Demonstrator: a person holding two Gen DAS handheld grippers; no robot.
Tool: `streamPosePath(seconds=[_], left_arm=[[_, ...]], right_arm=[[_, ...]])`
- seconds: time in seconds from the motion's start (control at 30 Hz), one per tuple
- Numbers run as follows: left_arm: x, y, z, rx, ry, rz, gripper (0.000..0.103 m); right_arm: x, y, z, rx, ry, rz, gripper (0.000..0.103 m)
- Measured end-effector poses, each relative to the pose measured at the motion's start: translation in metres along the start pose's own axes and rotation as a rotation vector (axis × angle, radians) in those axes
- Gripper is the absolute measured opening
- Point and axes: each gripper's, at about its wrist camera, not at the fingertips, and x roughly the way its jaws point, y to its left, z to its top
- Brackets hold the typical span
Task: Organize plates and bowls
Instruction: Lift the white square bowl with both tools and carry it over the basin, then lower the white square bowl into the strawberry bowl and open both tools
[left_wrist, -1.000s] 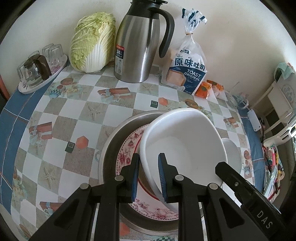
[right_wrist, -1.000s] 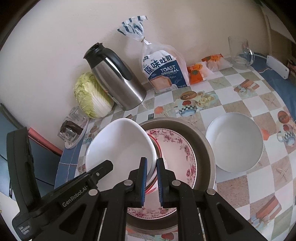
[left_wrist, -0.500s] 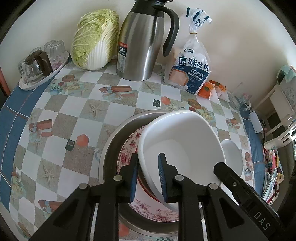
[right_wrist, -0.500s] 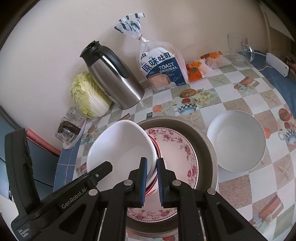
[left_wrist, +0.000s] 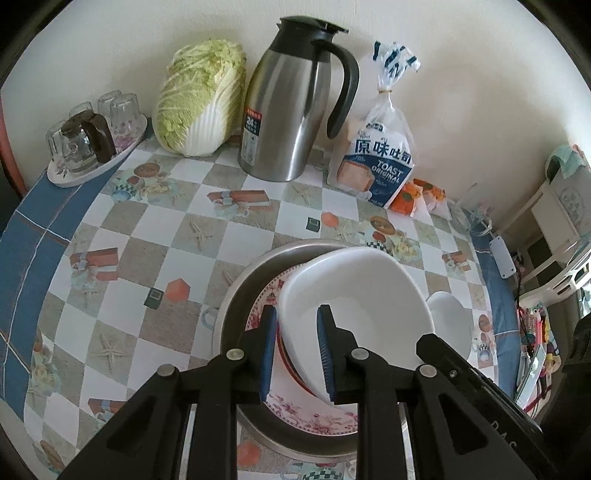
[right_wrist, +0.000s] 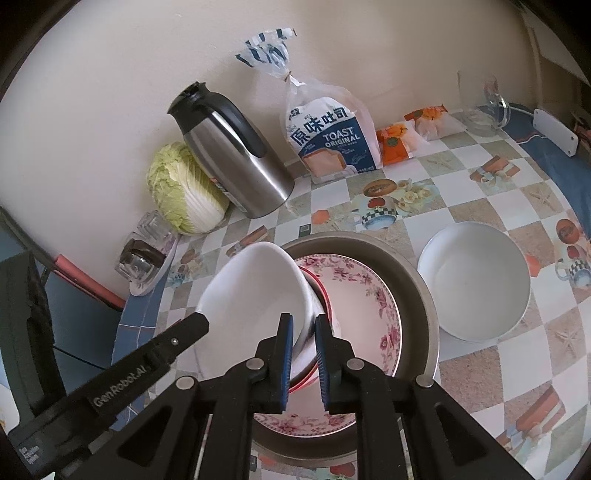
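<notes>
Left view: the left gripper (left_wrist: 297, 349) has its ribbed blue pads either side of the near-left rim of a tilted white bowl (left_wrist: 356, 291), smooth and glossy. One pad sits outside the rim, the other inside; it is clenched on that rim. The bowl leans over a floral plate (left_wrist: 295, 408) with pink blossoms, lying in a dull round metal pan (left_wrist: 240, 284). A thin red rim shows under the bowl; what it belongs to is hard to make out. To the right, a second bowl (left_wrist: 448, 314) is half hidden behind the first. Far off stand a ridged cabbage (left_wrist: 199, 99), a brushed steel jug (left_wrist: 291, 110) and a crinkled toast bag (left_wrist: 380, 162). The checked tablecloth (left_wrist: 122, 266) looks slick.

Right view: the right gripper (right_wrist: 303, 358) pinches the same white bowl (right_wrist: 258, 295) at its near-right rim, pads pressed on both faces. The other gripper's black arm crosses the near left and covers part of the bowl. The plate (right_wrist: 365, 306) and pan (right_wrist: 410, 273) lie beneath, their near edges cut off by the gripper. The second bowl (right_wrist: 476, 280) sits alone on the right, just beside the pan.
</notes>
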Motion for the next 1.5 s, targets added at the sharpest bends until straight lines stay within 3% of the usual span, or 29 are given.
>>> streamPosePath(seconds=[0.13, 0.23, 0.33, 0.47, 0.53, 0.67, 0.83, 1.17, 1.5], left_arm=[[-0.013, 0.002, 0.000, -0.004, -0.019, 0.004, 0.024], [-0.021, 0.004, -0.002, -0.012, -0.027, 0.008, 0.041], [-0.026, 0.006, -0.005, -0.013, -0.027, 0.029, 0.048], [-0.028, 0.009, -0.011, -0.020, -0.017, 0.061, 0.065], [-0.027, 0.012, -0.015, -0.039, -0.008, 0.067, 0.068], [-0.024, 0.013, -0.026, -0.049, 0.025, 0.060, 0.072], [-0.022, 0.009, -0.039, -0.065, 0.037, 0.060, 0.089], [-0.018, 0.001, -0.045, -0.091, 0.022, 0.071, 0.092], [-0.014, -0.025, -0.050, -0.045, 0.016, 0.070, 0.093]], right_arm=[[-0.010, 0.003, 0.000, -0.007, -0.020, 0.004, 0.015], [-0.021, 0.005, -0.001, -0.012, -0.038, -0.001, 0.015], [-0.026, 0.004, -0.003, -0.009, -0.037, -0.012, 0.015], [-0.030, -0.002, -0.009, 0.003, -0.021, -0.049, 0.037], [-0.032, -0.004, -0.014, 0.004, -0.018, -0.065, 0.042], [-0.034, -0.011, -0.026, 0.013, 0.001, -0.066, 0.062], [-0.036, -0.018, -0.040, 0.019, 0.011, -0.076, 0.074], [-0.049, -0.038, -0.043, 0.006, -0.021, -0.120, 0.100], [-0.070, -0.093, -0.032, 0.120, -0.064, -0.173, 0.101]])
